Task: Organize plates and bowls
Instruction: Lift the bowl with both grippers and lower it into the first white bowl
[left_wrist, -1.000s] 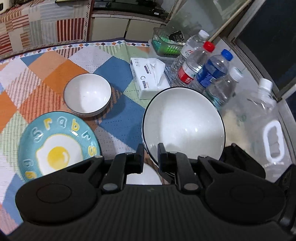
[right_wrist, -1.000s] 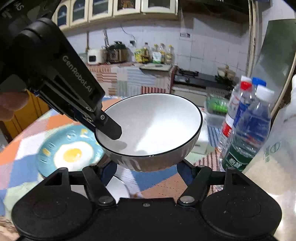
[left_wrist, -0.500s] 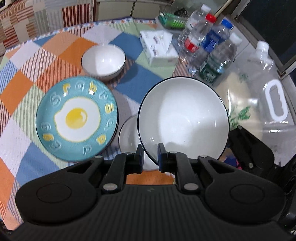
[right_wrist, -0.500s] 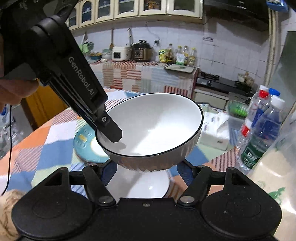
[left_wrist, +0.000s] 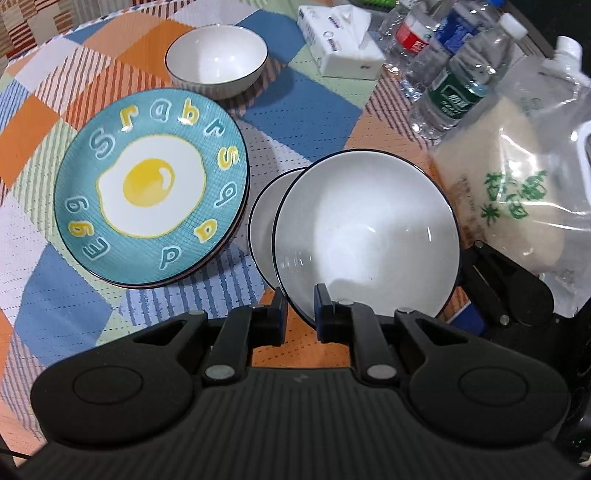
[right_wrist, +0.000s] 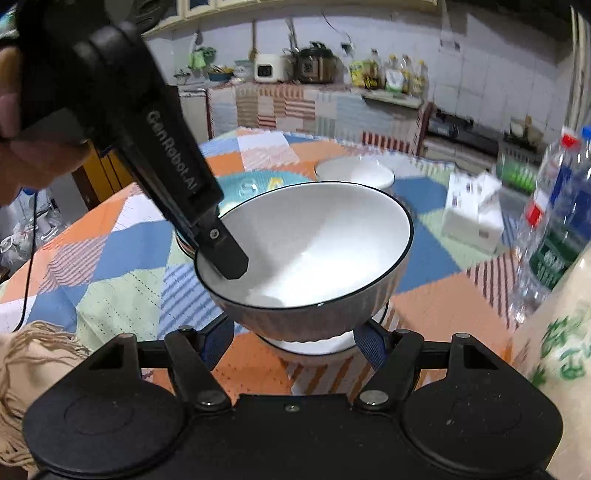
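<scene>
The left gripper (left_wrist: 300, 309) is clamped on the near rim of a large white bowl (left_wrist: 367, 232) with a thin dark edge, one finger inside the wall and one outside, so the bowl hangs tilted above the patchwork tablecloth (left_wrist: 314, 107). Directly under it sits a second white bowl (left_wrist: 264, 221), resting on the cloth near the table's front edge, with its left part peeking out past the held one; from the right wrist view the held bowl's ribbed grey outside hovers just over this lower bowl, though whether the two touch is hard to tell there. The right gripper (right_wrist: 293, 345) has its jaws spread wide on either side of the bowls, its fingers (right_wrist: 218, 345) close beside the lower one without pinching anything. Just left of the bowls lies a teal plate (left_wrist: 151, 184) painted with a fried egg and raised letters (another plate's edge shows beneath it). Behind the plate, toward the far edge, stands a small white bowl (left_wrist: 216, 61). A tissue pack (left_wrist: 340, 40) lies at the far right, next to a cluster of water bottles (left_wrist: 456, 88), and a large clear bag of rice (left_wrist: 517, 192) stands along the right edge, near the held bowl.
</scene>
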